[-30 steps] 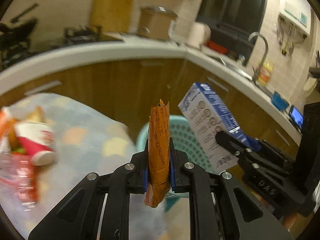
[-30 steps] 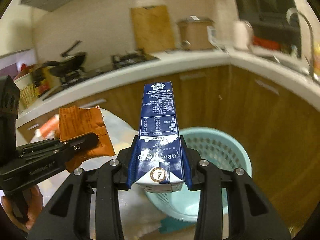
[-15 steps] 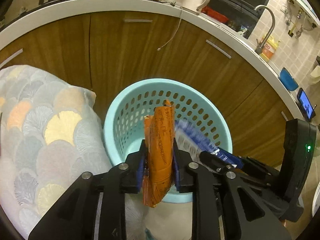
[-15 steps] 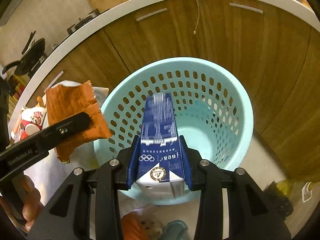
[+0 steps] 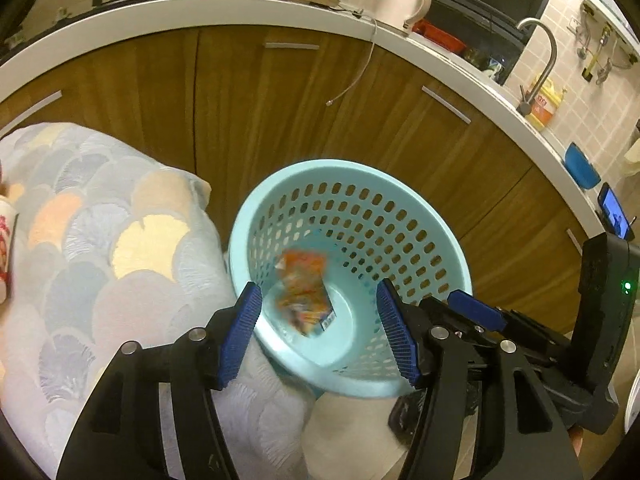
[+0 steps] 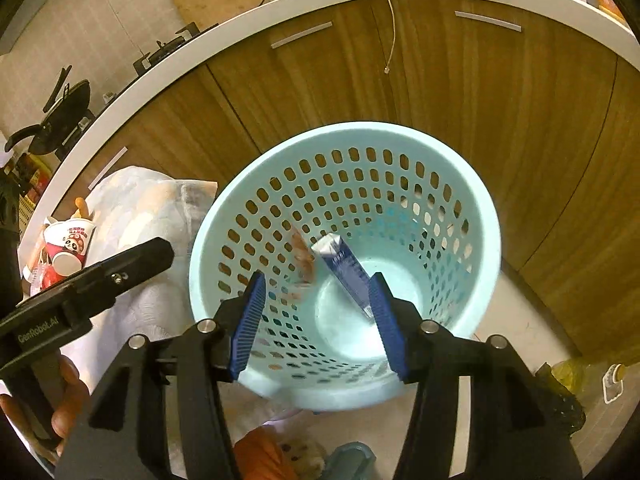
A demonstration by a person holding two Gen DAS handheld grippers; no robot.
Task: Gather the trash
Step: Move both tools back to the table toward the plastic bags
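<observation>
Over at nine o'clock in the left wrist view: patterned cloth, a paper cup just peeking at the edge. More trash there, by the look of it, and nearer the left arm. Left gripper wide open, nothing between the blue pads, poised over the near rim of the basket. Dead ahead at twelve o'clock and below: orange wrapper, blurred, inside the basket near the floor.

Across to the right wrist view. Cup and scraps at nine o'clock on the cloth, beyond the left gripper. Right gripper spread open too, empty, hanging above the basket. Blue carton down inside, leaning, long axis running from eleven o'clock down to five o'clock, lower end hidden behind the right pad. Wrapper just beside it at nine o'clock, smeared. Touching or not, impossible to tell.

Both pieces binned. Next pickup likely a swing to nine o'clock, toward the cup.
</observation>
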